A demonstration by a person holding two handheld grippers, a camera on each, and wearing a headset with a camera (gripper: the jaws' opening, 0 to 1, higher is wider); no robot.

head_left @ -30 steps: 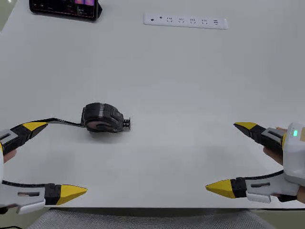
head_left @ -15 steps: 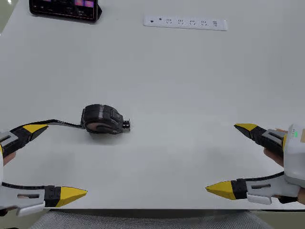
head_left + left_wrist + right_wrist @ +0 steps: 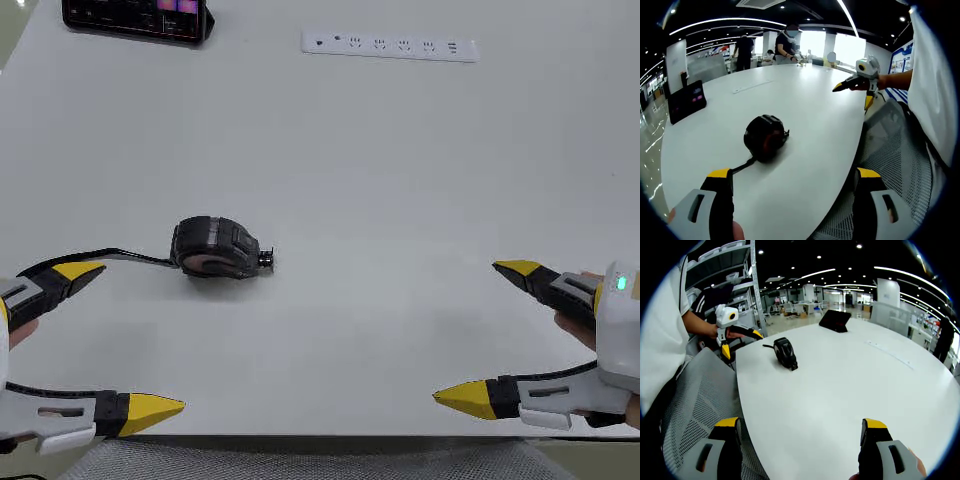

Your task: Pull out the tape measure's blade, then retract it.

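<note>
A broad white bench (image 3: 400,180) fills the head view; an open hall with strip ceiling lights lies behind it in the two gripper views. The tape measure (image 3: 213,248), a black rounded case, lies on its side on the left half of the bench, well in from the near edge; the small end hook (image 3: 266,259) sits at the case's mouth, facing right. A thin black strap (image 3: 135,256) trails from the case to the left, ending just beside the upper tip of the left claw (image 3: 115,338); whether they touch cannot be told. The left claw hovers at the near left edge, yellow-tipped jaws wide apart, gripping nothing; the right claw (image 3: 487,332) hovers at the near right edge, jaws likewise spread and empty, well apart from the tape measure. A white power strip (image 3: 390,45) and a dark tablet (image 3: 135,17) lie at the far side.
</note>
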